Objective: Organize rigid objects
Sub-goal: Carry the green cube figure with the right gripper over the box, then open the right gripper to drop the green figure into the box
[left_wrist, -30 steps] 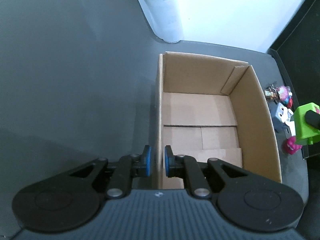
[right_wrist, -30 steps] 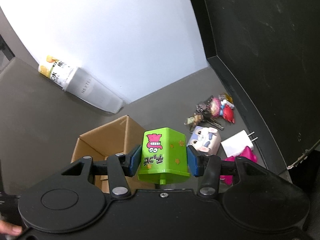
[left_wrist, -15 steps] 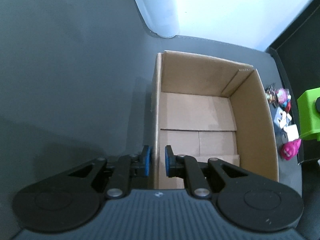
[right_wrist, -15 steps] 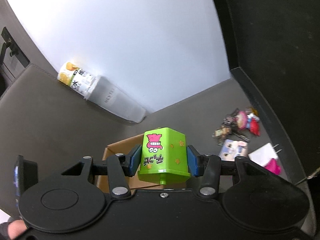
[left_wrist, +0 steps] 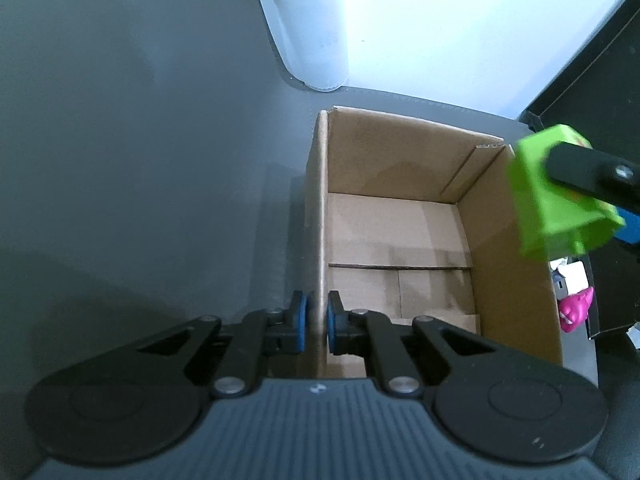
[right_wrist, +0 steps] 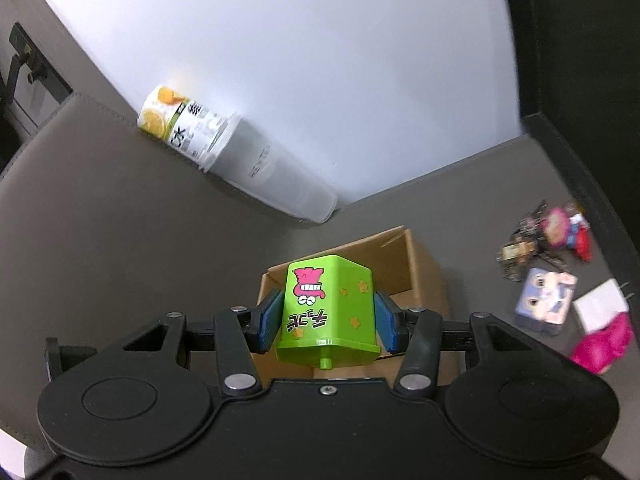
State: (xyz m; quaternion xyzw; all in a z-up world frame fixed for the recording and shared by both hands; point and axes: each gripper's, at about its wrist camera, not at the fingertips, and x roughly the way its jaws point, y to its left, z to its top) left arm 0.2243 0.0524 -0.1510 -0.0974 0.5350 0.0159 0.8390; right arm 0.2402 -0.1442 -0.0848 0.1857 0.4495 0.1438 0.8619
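An open cardboard box (left_wrist: 400, 168) stands on the grey table, bare inside. My left gripper (left_wrist: 317, 322) is shut on the box's left wall, one blue pad on each side of it. My right gripper (right_wrist: 327, 319) is shut on a green plastic box (right_wrist: 329, 312) with a pink cartoon face and yellow stars. It hangs above the cardboard box (right_wrist: 416, 264). In the left wrist view the green plastic box (left_wrist: 556, 196) hovers over the cardboard box's right wall, blurred.
A tall clear cup (right_wrist: 256, 168) with a lemon-print label stands by the white wall behind the box; the same cup (left_wrist: 316, 28) shows in the left view. Right of the box lie keychains (right_wrist: 556, 232), a blue-grey cube toy (right_wrist: 546, 300), a white charger (right_wrist: 600, 306) and a pink toy (right_wrist: 604, 344).
My right gripper has carried the green plastic box leftward, from above the small toys to over the cardboard box. The left gripper has stayed on the box wall.
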